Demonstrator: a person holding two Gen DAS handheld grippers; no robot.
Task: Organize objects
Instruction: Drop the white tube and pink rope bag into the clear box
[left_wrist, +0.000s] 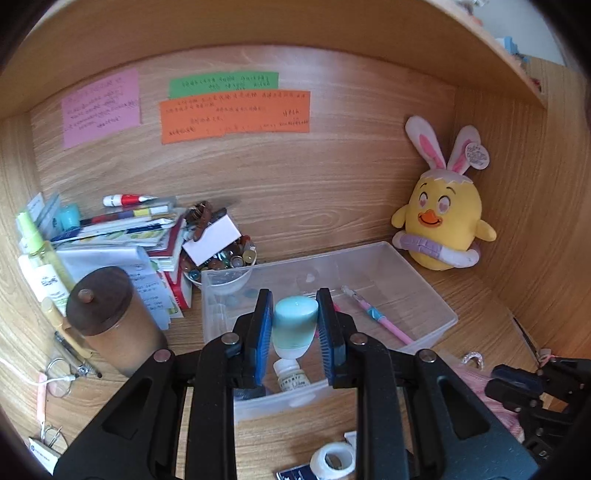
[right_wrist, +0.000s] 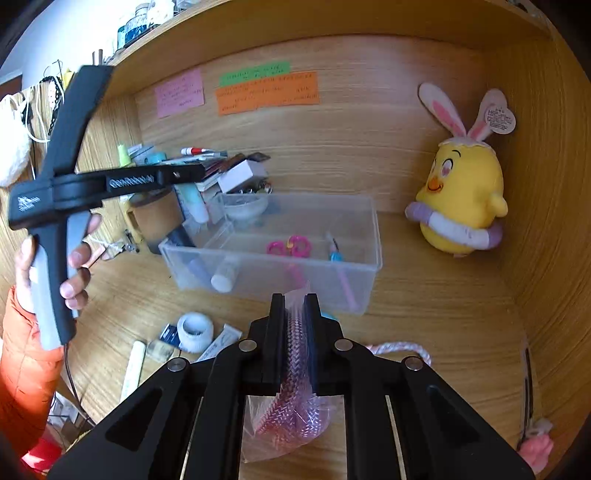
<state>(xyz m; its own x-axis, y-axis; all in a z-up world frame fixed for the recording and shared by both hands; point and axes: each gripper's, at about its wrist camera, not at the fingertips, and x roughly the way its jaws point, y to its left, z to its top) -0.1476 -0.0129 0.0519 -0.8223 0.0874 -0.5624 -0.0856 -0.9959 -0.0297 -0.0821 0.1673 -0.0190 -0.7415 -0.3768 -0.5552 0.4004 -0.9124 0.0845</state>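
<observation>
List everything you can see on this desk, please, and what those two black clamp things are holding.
Clear plastic bin: one, see-through, middle of the desk.
Pink pen: one, pink with a blue band, inside the bin.
Pink scissors: one pair, inside the bin.
Small white bottle: one, lying in the bin.
Plush chick: one, yellow with rabbit ears, back right corner.
Brown jar: one, dark lid, left of the bin.
Paper pile: one heap, mixed colours, back left.
Bowl of beads: one, behind the bin.
Sticky notes: three, pink, green, orange, on the back wall.
Tape roll: one, white, front of the desk.
Left gripper: fingers shut on a teal tube.
Right gripper: fingers shut on a clear bag of pink cord.
</observation>
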